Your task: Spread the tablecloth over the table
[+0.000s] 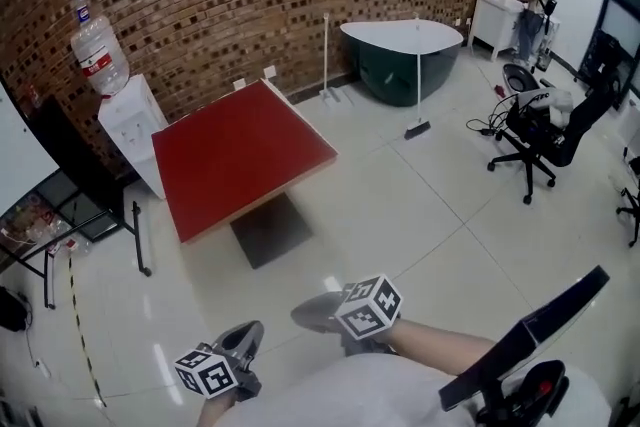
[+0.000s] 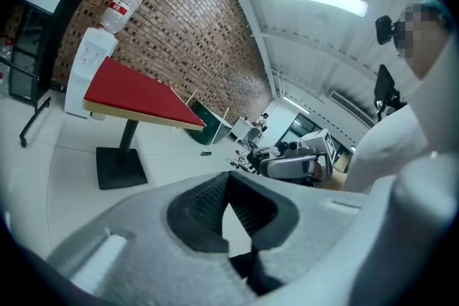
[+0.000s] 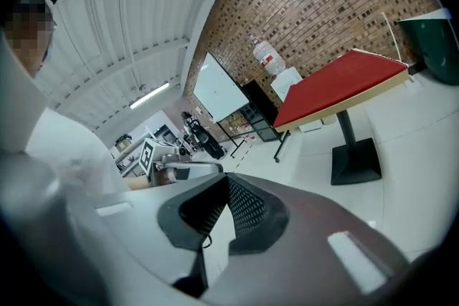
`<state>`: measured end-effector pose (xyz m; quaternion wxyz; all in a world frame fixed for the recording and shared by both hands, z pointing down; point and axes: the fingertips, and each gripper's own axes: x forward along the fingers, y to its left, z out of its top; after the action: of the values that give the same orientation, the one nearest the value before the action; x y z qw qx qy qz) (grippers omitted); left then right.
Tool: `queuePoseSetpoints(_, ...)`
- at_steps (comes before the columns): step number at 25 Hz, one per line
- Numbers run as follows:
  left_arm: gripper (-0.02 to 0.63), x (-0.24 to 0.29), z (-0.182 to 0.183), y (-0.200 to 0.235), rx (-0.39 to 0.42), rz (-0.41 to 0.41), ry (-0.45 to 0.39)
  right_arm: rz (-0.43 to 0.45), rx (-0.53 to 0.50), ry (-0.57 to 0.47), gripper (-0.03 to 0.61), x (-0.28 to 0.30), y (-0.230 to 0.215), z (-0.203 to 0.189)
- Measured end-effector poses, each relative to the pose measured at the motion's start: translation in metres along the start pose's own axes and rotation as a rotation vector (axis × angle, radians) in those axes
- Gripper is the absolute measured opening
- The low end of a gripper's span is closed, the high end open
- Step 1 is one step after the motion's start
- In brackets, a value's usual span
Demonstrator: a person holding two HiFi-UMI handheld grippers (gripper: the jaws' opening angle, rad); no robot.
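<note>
Near the torso, left tool and right tool hover — jaws together.

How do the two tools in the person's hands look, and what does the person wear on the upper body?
The left tool and the right tool each have a smooth grey body and carry a white cube with black square markers. The gripper views show black ribbed pads set into the grey jaws. The person wears a white top.
</note>
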<state>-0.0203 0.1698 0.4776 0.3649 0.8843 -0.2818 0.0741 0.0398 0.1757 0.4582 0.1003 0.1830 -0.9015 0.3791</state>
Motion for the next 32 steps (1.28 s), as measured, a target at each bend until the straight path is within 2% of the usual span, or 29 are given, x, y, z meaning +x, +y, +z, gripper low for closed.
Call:
queuePoseSetpoints(3, 0.002, -0.024, -0.003, -0.015, 0.022, -0.024, -0.003, -0.002, -0.03, -0.032, 0.002, -0.004, 0.036, -0.002)
queuePoseSetpoints(7, 0.002, -0.038, -0.015, -0.046, 0.021, -0.06, -0.041, -0.025, -0.083, -0.012, 0.002, -0.016, 0.061, -0.026)
queuePoseSetpoints(11, 0.002, -0.038, -0.039, -0.081, 0.003, -0.077, -0.065, -0.013, -0.062, -0.021, 0.001, -0.032, 0.076, -0.053)
queuePoseSetpoints(15, 0.002, -0.041, -0.077, -0.114, 0.0, -0.07, -0.053, 0.017, -0.031, -0.043, 0.0, -0.053, 0.097, -0.087)
queuePoseSetpoints(20, 0.002, -0.044, -0.128, -0.171, 0.015, -0.06, -0.04, 0.026, 0.041, -0.068, 0.0, -0.096, 0.121, -0.149)
queuePoseSetpoints(25, 0.002, -0.059, -0.17, -0.219, 0.052, -0.068, -0.03, 0.018, 0.029, -0.088, 0.0, -0.127, 0.15, -0.191)
queuePoseSetpoints(32, 0.002, -0.059, -0.179, -0.256, 0.042, -0.085, -0.041, 0.012, -0.009, -0.095, 0.0, -0.158, 0.177, -0.198)
